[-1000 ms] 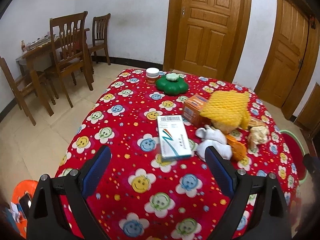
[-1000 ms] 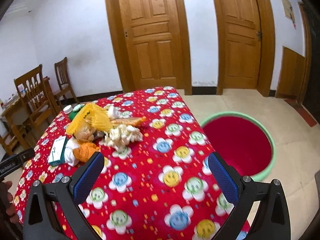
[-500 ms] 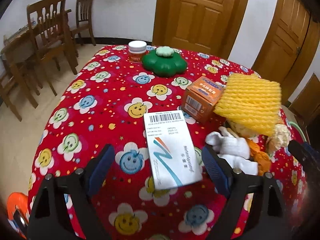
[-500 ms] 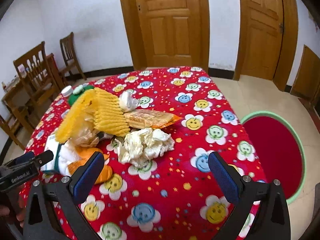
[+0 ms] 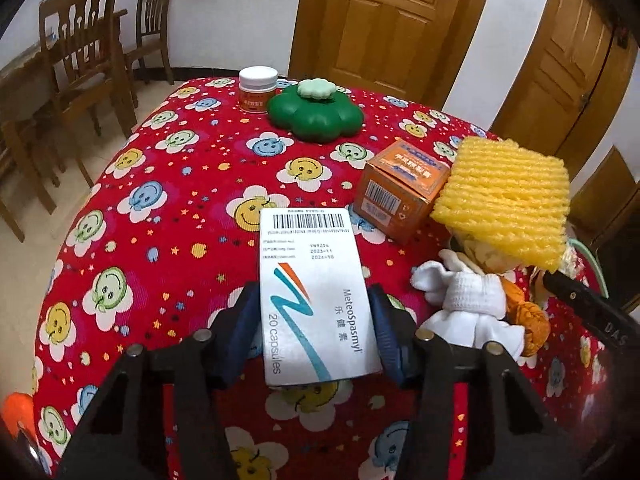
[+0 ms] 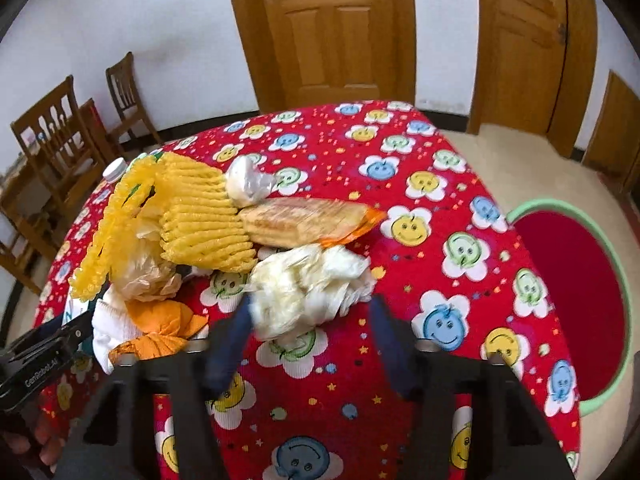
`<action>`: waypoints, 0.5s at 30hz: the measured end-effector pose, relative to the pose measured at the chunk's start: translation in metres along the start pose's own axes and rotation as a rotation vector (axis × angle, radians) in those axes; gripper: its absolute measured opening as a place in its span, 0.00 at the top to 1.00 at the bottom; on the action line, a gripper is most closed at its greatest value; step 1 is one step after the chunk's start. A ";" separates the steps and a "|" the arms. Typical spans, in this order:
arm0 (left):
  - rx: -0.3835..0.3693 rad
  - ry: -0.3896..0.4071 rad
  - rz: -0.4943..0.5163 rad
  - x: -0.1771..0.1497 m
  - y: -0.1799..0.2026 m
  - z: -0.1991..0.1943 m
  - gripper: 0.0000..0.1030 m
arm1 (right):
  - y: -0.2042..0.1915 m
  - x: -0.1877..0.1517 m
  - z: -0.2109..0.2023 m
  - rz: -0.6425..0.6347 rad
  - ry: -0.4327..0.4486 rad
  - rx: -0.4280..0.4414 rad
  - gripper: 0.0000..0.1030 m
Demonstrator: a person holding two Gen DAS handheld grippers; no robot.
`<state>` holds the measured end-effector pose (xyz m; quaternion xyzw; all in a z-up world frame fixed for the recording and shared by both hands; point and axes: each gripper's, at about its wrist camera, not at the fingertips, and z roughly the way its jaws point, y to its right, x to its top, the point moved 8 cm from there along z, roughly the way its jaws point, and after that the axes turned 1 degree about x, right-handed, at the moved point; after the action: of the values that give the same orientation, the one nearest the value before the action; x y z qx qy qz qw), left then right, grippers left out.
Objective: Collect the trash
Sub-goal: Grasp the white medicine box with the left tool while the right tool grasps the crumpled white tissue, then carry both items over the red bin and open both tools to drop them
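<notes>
red cloth with smiley flowers covers the table (image 5: 168, 216), and the white medicine box (image 5: 312, 292) lying on it serves as the landmark. the left gripper (image 5: 312, 332) has its blue pads on either long side of that box, pressed against its edges, so it is pinching the box. just beyond the box, toward the doors, sits an orange carton (image 5: 400, 188); farther the same way stand a green flower-shaped container (image 5: 316, 116) and a small jar with a white lid (image 5: 258, 88). to the box's right lies the pile of trash: a yellow foam net (image 5: 504, 196), a white wad (image 5: 468, 300) and an orange scrap (image 5: 528, 316) under it.

in the right wrist view the right gripper (image 6: 312, 336) sits on the far side of that pile from the box. its pads stand apart on either side of a crumpled white plastic bag (image 6: 308, 288); the left pad touches the bag's edge, while the right pad is just beside it, so the tongs are spread around the bag and not clamped. beyond the bag lie a wrapped flat bread (image 6: 304, 220), a small clear bag (image 6: 248, 184) and the foam net (image 6: 200, 216). on the floor, well apart from the box past the table's right edge, stands a red basin with a green rim (image 6: 616, 264).
</notes>
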<state>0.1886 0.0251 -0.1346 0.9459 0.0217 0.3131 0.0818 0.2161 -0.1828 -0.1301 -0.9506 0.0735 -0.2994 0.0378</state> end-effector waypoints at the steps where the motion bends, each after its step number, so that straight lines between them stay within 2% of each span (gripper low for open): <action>1: -0.014 0.005 -0.009 0.001 0.001 -0.003 0.47 | -0.001 -0.001 -0.001 -0.005 0.002 0.006 0.66; 3: -0.025 0.017 -0.022 0.001 0.003 -0.009 0.47 | -0.003 -0.001 -0.005 -0.025 0.015 0.022 0.73; 10: -0.042 0.062 -0.025 0.005 0.017 -0.040 0.47 | -0.004 -0.002 -0.032 -0.043 0.057 0.083 0.84; 15: -0.051 0.095 0.001 0.006 0.031 -0.062 0.47 | 0.000 -0.005 -0.055 -0.049 0.096 0.112 0.88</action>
<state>0.1566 0.0038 -0.0767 0.9277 0.0170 0.3580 0.1046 0.1804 -0.1832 -0.0874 -0.9331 0.0349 -0.3489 0.0800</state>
